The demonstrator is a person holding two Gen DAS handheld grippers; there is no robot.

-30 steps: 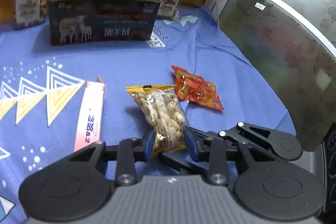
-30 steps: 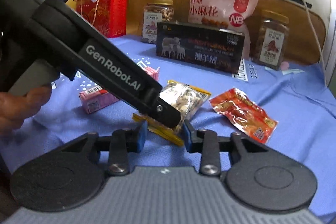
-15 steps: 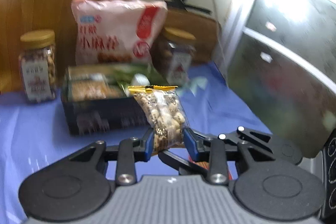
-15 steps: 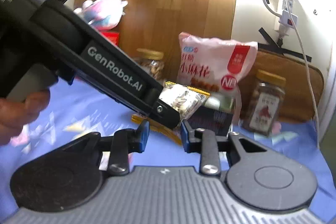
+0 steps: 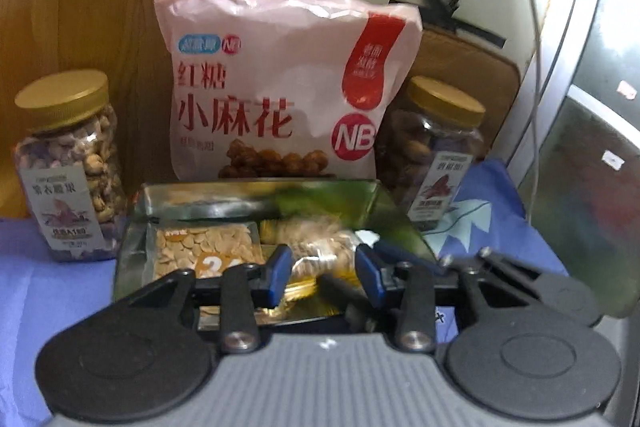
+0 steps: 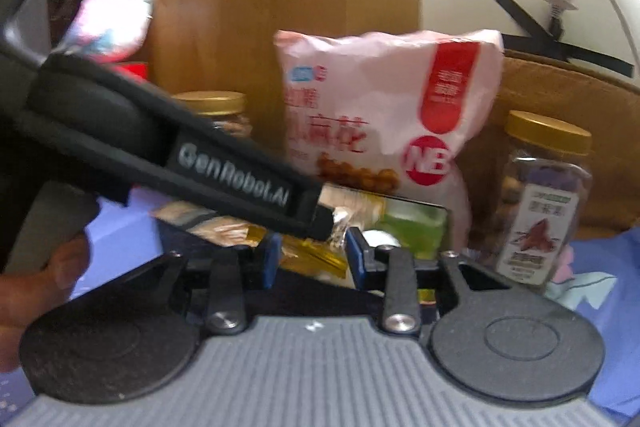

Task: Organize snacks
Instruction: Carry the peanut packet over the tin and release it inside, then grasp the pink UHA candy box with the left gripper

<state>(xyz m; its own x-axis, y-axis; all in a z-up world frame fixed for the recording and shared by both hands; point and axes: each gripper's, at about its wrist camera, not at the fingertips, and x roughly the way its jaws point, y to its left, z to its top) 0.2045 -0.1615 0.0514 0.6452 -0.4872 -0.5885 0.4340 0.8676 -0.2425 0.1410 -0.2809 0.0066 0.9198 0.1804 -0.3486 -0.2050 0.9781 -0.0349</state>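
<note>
My left gripper [image 5: 322, 269] has just been opening; its blue pads [image 5: 276, 273] stand clear on either side of the clear peanut packet [image 5: 320, 255], which hangs between them over the open tin box [image 5: 132, 251]. My right gripper [image 6: 308, 261] has also been opening, its pads spread beside the packet's yellow end [image 6: 316, 255]. Inside the tin, against its left wall, lies a packet of pale flat seeds [image 5: 204, 247]. Behind the tin's far edge stands a pink snack bag [image 5: 280, 83], flanked by a cashew jar [image 5: 68, 167] towards the left of the blue-clothed table [image 5: 504, 227] and a darker nut jar [image 5: 436, 151] towards its right edge.
</note>
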